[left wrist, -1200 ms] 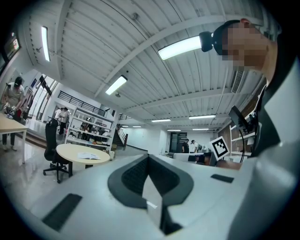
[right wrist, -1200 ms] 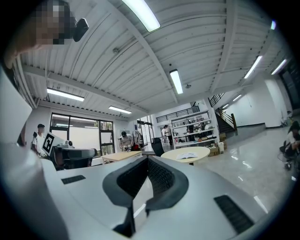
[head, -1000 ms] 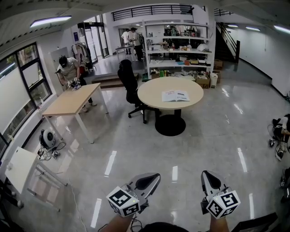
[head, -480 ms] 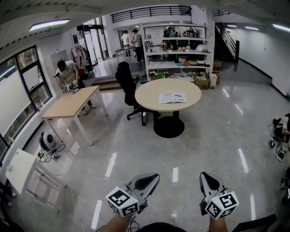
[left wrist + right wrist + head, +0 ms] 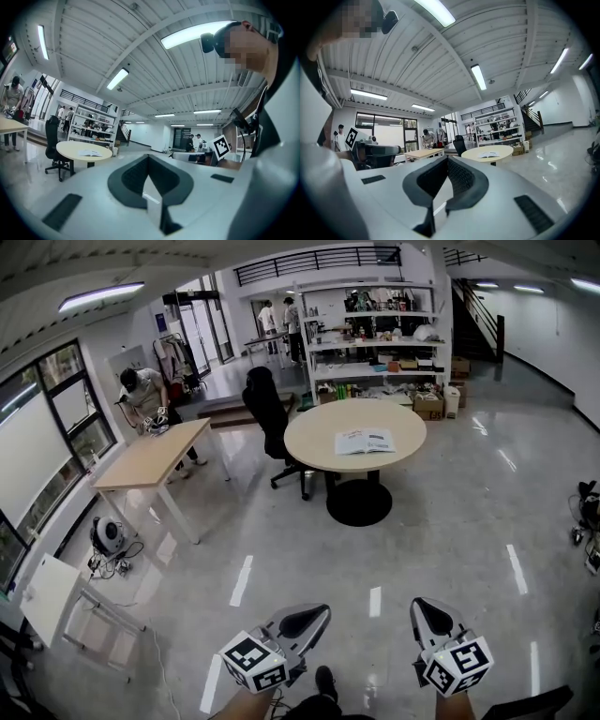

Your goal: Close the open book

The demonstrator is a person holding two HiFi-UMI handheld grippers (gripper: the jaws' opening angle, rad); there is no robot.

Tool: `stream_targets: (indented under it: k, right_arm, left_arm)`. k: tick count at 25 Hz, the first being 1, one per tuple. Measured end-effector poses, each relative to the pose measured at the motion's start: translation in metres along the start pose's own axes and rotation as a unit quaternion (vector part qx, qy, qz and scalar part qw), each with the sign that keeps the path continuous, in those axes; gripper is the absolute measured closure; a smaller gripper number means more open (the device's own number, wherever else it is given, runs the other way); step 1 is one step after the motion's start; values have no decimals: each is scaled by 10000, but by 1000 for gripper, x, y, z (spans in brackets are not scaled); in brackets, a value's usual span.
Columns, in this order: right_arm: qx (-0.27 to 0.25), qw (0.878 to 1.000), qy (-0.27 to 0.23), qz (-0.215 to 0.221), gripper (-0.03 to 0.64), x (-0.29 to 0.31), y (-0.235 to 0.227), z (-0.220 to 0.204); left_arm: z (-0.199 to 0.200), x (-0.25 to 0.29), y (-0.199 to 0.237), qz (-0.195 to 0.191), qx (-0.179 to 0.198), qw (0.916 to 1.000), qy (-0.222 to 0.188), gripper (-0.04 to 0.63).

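Flat open book on smooth round table

Head cam: high, above and behind both tongs, pitched steeply down at the glossy grey floor. The left gripper and right gripper sit at its bottom edge. Each gripper cam rides close behind its own jaws, low, looking level along them. All three views share the round beige-topped table and the open white book, well ahead of the tongs. The table sits left of the left jaws' line and right of the right jaws' line.
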State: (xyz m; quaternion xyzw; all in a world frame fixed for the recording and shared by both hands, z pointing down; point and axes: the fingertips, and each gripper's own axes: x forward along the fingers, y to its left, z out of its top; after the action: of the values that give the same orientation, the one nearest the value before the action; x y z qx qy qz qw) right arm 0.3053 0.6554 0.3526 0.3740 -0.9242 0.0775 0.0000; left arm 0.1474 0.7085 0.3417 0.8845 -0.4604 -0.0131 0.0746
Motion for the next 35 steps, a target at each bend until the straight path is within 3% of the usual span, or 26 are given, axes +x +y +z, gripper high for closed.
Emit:
stream_targets:
  k: [5, 14, 21, 25, 28, 35]
  right_arm:
    - [-38, 10000, 71, -33, 618, 57, -23, -1]
    - [-176, 9996, 158, -155, 618, 206, -64, 23]
    - [-189, 9988, 299, -333, 618, 291, -102, 44]
    - [-128, 9984, 442, -322, 618, 330, -130, 35]
    - [-74, 9987, 433, -254, 618, 366, -156, 36]
    - [-6, 9994, 351, 79, 618, 460, -252, 50]
  left_arm:
    - [2, 32, 55, -34, -1, 10000, -77, 609]
    - [28, 91, 202, -104, -20, 9999, -90, 609]
    - [48, 146, 282, -260, -181, 9994, -144, 609]
    - [43, 181, 317, -176, -159, 9997, -68, 609]
    - [47, 215, 344, -91, -15, 10000, -20, 609]
    - [66, 323, 415, 105, -219, 9997, -26, 609]
